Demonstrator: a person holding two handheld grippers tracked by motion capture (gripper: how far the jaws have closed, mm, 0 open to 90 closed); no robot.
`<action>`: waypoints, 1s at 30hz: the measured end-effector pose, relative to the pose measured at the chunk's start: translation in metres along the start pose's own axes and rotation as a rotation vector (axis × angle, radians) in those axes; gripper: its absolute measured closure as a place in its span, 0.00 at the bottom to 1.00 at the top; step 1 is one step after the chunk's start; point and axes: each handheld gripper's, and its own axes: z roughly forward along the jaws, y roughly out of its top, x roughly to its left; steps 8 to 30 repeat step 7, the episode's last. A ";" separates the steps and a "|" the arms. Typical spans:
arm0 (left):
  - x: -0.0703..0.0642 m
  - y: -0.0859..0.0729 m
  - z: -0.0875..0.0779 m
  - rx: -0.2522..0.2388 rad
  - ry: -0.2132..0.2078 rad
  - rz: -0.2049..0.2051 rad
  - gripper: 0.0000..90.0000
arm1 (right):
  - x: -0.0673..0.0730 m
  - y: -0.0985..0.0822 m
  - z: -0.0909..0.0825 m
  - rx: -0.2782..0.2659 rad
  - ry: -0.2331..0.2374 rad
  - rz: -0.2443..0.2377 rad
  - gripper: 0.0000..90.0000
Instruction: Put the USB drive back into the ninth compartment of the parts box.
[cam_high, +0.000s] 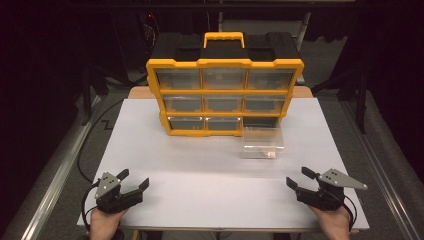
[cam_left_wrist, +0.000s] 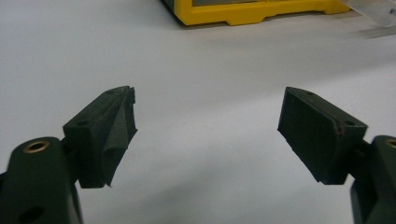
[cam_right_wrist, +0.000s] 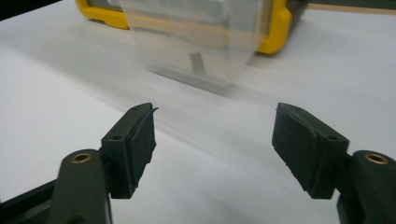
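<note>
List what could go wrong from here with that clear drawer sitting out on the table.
1. The clear drawer is nearly see-through against the white table, so its edges are easy to misjudge.
2. It stands close to the yellow organizer; the open right gripper could bump the frame.
3. Its smooth walls might slip between the pads.

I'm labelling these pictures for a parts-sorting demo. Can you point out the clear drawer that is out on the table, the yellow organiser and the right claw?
clear drawer (cam_high: 263, 144): high view, on its front wall.
yellow organiser (cam_high: 224, 63): high view, on its top front rail.
right claw (cam_high: 301, 178): high view, midway between its two open fingertips.
</note>
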 end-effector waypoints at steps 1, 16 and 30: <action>0.000 0.000 0.000 0.000 0.001 -0.001 0.22 | -0.002 -0.005 -0.002 -0.014 -0.007 0.006 0.33; 0.000 0.000 -0.001 -0.007 0.004 -0.002 0.22 | -0.008 -0.012 -0.015 -0.081 -0.028 0.038 0.32; 0.000 0.000 -0.001 -0.007 0.004 -0.002 0.22 | -0.008 -0.012 -0.015 -0.081 -0.028 0.038 0.32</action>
